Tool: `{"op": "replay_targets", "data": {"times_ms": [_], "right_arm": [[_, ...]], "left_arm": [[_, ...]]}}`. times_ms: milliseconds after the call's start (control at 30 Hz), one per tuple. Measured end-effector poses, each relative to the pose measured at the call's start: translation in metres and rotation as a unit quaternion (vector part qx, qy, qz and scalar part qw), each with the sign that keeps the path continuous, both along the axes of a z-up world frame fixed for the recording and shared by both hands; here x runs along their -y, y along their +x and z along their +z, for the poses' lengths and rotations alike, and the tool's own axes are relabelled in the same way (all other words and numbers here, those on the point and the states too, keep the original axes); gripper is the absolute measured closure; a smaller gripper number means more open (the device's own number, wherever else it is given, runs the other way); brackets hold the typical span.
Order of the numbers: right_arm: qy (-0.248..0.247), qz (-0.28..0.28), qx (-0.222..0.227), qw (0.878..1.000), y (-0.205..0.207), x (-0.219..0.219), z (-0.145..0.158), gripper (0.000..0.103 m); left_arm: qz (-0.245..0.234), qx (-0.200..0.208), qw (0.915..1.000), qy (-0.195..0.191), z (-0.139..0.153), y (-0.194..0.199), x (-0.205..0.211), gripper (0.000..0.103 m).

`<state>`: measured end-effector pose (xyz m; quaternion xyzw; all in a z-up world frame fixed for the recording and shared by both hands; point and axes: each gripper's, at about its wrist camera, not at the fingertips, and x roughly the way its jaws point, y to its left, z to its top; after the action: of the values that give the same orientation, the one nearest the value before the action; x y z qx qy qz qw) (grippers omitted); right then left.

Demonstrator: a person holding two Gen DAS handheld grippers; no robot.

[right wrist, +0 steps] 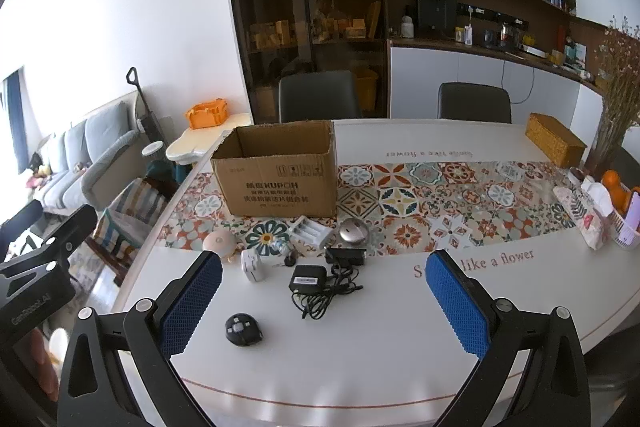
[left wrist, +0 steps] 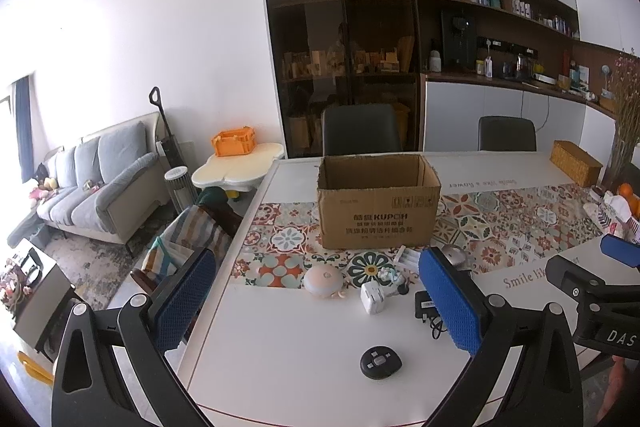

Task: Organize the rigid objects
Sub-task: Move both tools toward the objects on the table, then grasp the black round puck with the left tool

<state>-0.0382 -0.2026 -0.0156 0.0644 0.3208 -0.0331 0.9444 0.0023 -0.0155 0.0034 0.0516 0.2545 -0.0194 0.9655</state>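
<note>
Hovering level, both grippers (left wrist: 316, 291) (right wrist: 324, 291) gape over table (right wrist: 360, 347).

Before my tongs the white table (right wrist: 380, 339) is free; small gadgets crowd the way to the open cardboard box (right wrist: 280, 179).

Your table (right wrist: 360, 355) top is smooth, glossy white with a patterned runner (right wrist: 440, 203) down the middle. Cardboard box (right wrist: 276, 183): matt brown corrugated, rough torn rim. Silver dome (right wrist: 353, 229) looks like brushed metal. Black adapter (right wrist: 307, 279), white plug (right wrist: 253, 265) and round black remote (right wrist: 242, 329) are plastic. Basket (right wrist: 554, 143) is woven wicker. Your gripper pads (right wrist: 460, 303) are textured blue rubber.
</note>
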Motion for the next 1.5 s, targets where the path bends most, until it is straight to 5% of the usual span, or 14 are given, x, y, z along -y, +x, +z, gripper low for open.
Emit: {"op": "replay_targets", "data": {"times_ms": [333,1100,1500], "right_arm": [[0.013,0.003,-0.043,0.999,0.011,0.007,-0.028,0.001],[0.02,0.015,-0.208,0.978,0.046,-0.004,-0.162,0.001],[0.024,-0.001,-0.247,0.969,0.06,-0.002,-0.206,0.001]], "left_arm": [[-0.001,-0.045,0.9989,0.014,-0.036,0.006,0.009,0.0],[-0.08,-0.17,0.982,0.021,-0.193,0.046,0.035,0.0],[-0.109,-0.212,0.9709,0.02,-0.25,0.063,0.049,0.017]]}}
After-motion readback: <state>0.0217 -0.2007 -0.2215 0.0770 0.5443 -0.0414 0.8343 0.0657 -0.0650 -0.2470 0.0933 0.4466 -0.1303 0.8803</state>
